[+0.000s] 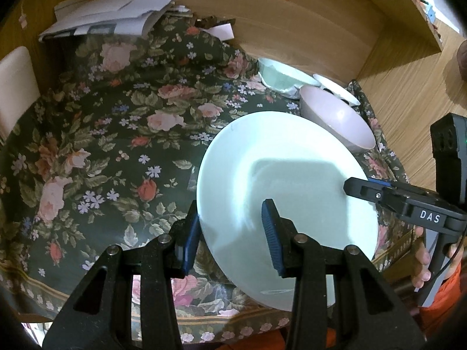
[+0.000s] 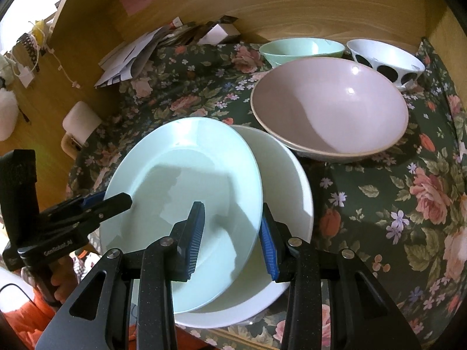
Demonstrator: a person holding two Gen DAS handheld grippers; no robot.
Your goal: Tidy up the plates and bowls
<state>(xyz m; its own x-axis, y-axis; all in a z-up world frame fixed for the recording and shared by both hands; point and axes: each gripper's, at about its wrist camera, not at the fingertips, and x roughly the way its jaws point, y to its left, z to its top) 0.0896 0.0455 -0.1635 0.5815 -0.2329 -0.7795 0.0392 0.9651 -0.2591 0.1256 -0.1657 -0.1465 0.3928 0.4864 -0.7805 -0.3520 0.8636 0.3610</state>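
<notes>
Both hand-held grippers are clamped on opposite rims of the pale green plate (image 2: pixel 186 180): the left hand-held gripper (image 1: pixel 230 233) and the right hand-held gripper (image 2: pixel 232 233). It hangs tilted just above a white plate (image 2: pixel 286 186) directly beneath. Stacking looks half done (not seated yet). Ahead of them, the pink bowl (image 2: pixel 329 110), green bowl (image 2: pixel 300 48) and spotted bowl (image 2: pixel 385 58) sit unnested on the table (image 2: pixel 394 204).

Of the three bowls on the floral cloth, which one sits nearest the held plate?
The pink bowl, the largest one, just behind the plates. The mint green bowl and the white bowl with black dots stand further back by the wooden wall.
</notes>
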